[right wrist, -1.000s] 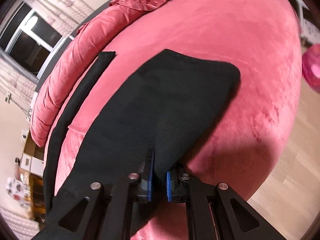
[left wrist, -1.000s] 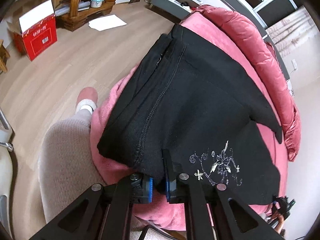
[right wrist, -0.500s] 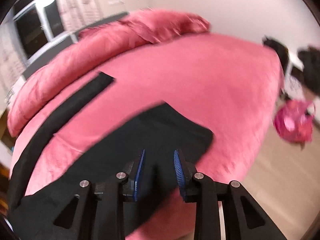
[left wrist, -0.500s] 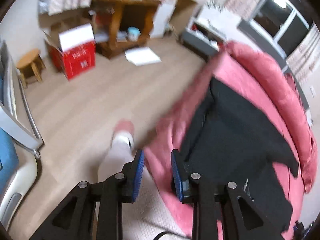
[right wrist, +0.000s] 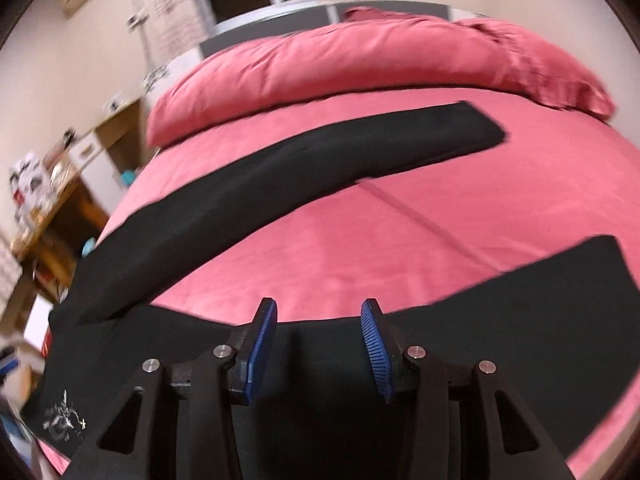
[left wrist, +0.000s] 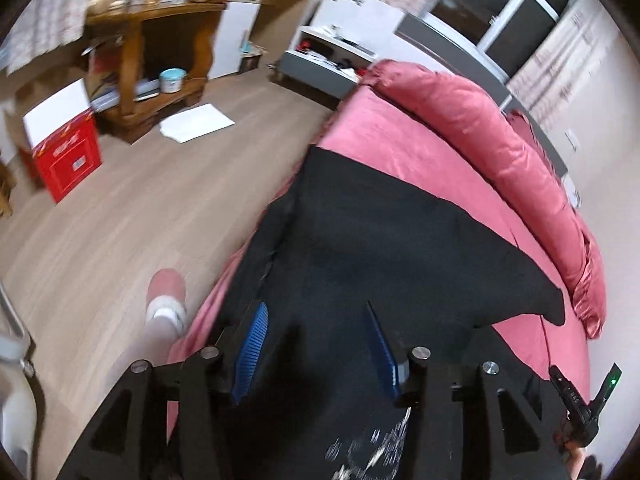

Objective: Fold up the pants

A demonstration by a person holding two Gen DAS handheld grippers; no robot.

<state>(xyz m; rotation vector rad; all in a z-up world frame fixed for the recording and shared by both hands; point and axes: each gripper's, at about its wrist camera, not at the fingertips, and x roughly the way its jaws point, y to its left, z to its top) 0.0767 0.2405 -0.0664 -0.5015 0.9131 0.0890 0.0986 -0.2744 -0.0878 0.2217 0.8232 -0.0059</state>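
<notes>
Over the black pants (right wrist: 280,184) on the bed (right wrist: 400,240), we hold both tongs (left (left wrist: 316,344), right (right wrist: 320,340)) spread apart, gripping nothing.

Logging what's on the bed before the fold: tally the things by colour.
Black: 1, pants
Pink-red: 2, bedspread and duvet roll
Total: 3
</notes>
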